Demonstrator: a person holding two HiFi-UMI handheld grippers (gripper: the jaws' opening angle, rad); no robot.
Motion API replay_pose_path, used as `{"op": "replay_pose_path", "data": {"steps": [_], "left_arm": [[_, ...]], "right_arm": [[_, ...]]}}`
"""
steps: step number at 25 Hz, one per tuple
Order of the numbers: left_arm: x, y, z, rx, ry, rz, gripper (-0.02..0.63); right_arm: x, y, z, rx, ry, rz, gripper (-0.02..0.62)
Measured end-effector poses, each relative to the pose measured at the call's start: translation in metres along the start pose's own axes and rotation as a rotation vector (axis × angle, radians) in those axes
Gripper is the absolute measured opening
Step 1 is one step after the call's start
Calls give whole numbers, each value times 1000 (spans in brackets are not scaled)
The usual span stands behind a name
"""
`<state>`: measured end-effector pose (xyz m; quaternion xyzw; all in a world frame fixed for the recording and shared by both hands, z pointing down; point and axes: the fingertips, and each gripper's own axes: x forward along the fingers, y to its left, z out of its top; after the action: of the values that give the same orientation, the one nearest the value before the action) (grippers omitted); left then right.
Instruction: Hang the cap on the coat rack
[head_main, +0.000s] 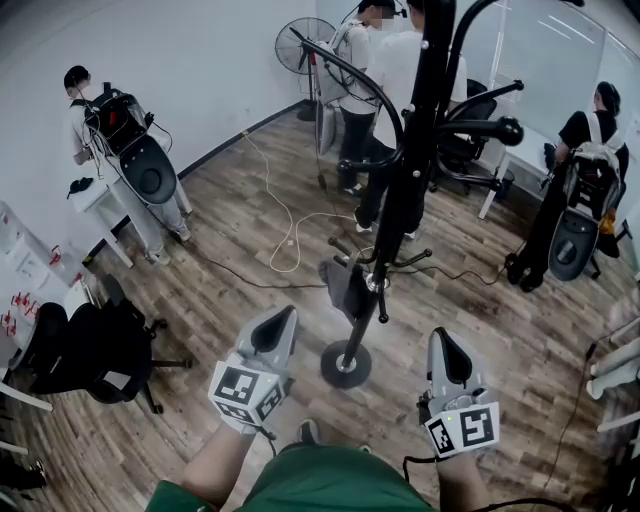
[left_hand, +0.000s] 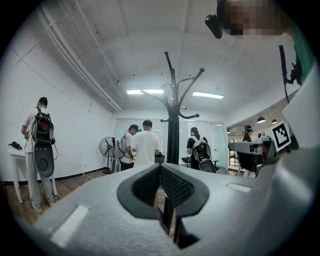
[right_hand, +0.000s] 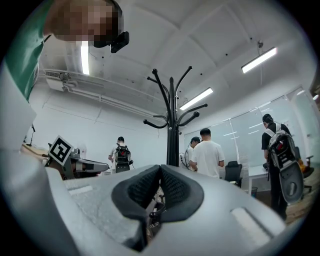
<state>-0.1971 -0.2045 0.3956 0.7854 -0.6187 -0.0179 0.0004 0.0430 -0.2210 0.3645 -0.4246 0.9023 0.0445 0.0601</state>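
- The room has a wooden floor (head_main: 250, 250) and white walls. A few people stand around the edges, and a tall black coat rack (head_main: 415, 150) stands in the middle.
- The left gripper (left_hand: 160, 167) has its jaws shut tight. The black pads touch and nothing is between them.
- The right gripper (right_hand: 160, 169) also has its jaws pressed together, with nothing held in them.
- Both grippers are held low in front of the person, one on each side of the round foot of the rack and apart from it. They point about level toward the pole. I think they are just resting there, because neither one has anything to carry.
- The cap is in neither gripper. A dark grey shape (head_main: 345, 288) hangs low on the rack, by the short pegs near the bottom. It may be the cap, but I cannot tell for sure.
- If that is the cap, the job looks done, or the cap is waiting to be lifted to a higher hook. The long curved hooks at the top look bare.
- Farther out, a white cable (head_main: 285, 225) lies across the floor, and a fan (head_main: 300, 45) stands by the far wall.
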Motion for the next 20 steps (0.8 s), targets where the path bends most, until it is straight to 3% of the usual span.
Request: {"op": "replay_pose_path", "data": {"steps": [20], "left_arm": [[35, 31, -17, 8, 35, -44, 12]], "right_arm": [[29, -2, -13, 8, 12, -46, 5]]}}
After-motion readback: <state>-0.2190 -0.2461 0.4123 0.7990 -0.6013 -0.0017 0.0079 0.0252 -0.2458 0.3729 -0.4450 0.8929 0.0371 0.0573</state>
